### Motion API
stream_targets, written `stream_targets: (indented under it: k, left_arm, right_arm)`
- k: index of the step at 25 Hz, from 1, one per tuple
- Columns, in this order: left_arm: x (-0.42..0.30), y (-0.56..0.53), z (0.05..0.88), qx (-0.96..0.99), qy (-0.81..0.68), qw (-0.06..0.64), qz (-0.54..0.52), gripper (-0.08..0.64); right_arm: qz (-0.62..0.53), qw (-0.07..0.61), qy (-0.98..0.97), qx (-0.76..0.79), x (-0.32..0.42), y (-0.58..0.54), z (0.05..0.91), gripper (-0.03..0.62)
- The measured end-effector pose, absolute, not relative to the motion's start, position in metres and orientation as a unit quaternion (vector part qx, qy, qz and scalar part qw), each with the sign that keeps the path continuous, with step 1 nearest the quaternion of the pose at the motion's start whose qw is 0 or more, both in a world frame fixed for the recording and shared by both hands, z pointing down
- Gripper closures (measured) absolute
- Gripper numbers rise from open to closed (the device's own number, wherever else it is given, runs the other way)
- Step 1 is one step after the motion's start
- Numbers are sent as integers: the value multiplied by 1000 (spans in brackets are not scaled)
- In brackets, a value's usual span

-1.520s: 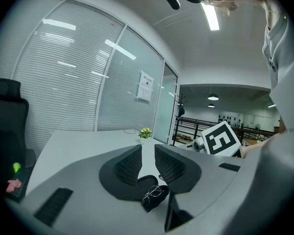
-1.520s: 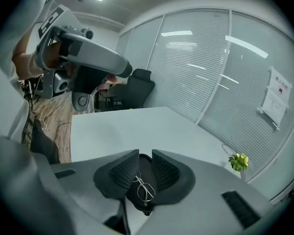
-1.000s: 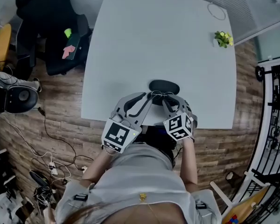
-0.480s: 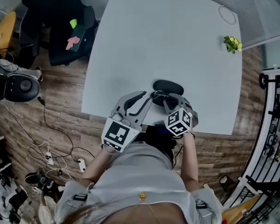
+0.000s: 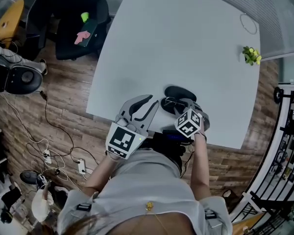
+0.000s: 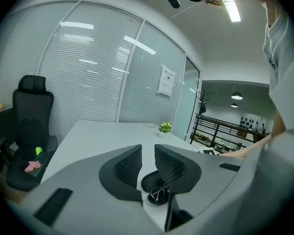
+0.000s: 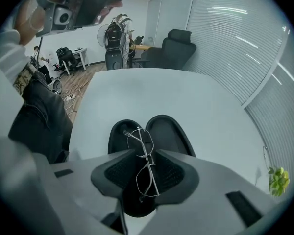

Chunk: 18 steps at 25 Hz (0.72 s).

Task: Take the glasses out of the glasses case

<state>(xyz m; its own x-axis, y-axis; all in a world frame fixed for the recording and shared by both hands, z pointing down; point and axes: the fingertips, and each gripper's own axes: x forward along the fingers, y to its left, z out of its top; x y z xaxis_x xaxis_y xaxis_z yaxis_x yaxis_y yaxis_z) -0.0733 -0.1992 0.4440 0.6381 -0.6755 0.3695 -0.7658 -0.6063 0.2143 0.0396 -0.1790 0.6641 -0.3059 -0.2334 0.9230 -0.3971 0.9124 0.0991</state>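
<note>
A black glasses case lies open on the white table near its front edge. Thin wire-framed glasses lie lengthwise over the case, between the pads of my right gripper. That gripper's jaws have just been opening, and they stand open around the frame without pressing on it. It points steeply down over the case. My left gripper hovers just left of the case, its jaws a narrow gap apart with nothing between them. Past its tips I see the case and glasses.
A small potted plant and a thin cable ring sit at the table's far right. A black office chair stands off the table's left side. The table's front edge runs just under both grippers.
My right gripper has sunk toward the open case with the glasses between its jaws, and tilted more steeply down. The left gripper has shifted only slightly.
</note>
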Motion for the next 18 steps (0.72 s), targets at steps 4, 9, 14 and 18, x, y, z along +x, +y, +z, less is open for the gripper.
stream_targets:
  k: [4, 9, 14, 18]
  left_arm:
    - [-76, -200, 445, 882, -415, 183, 126, 469]
    - [-78, -200, 446, 877, -425, 186, 125, 469]
    - [-83, -200, 448, 871, -434, 191, 128, 469]
    - [-86, -199, 448, 869, -437, 192, 128, 469]
  right_arm:
    - [82, 565, -802, 172, 41, -179, 676, 451]
    - [90, 577, -799, 145, 43, -179, 690, 449]
    - [82, 579, -801, 131, 41, -183, 692, 465]
    - [59, 589, -798, 112, 42, -183, 693, 485]
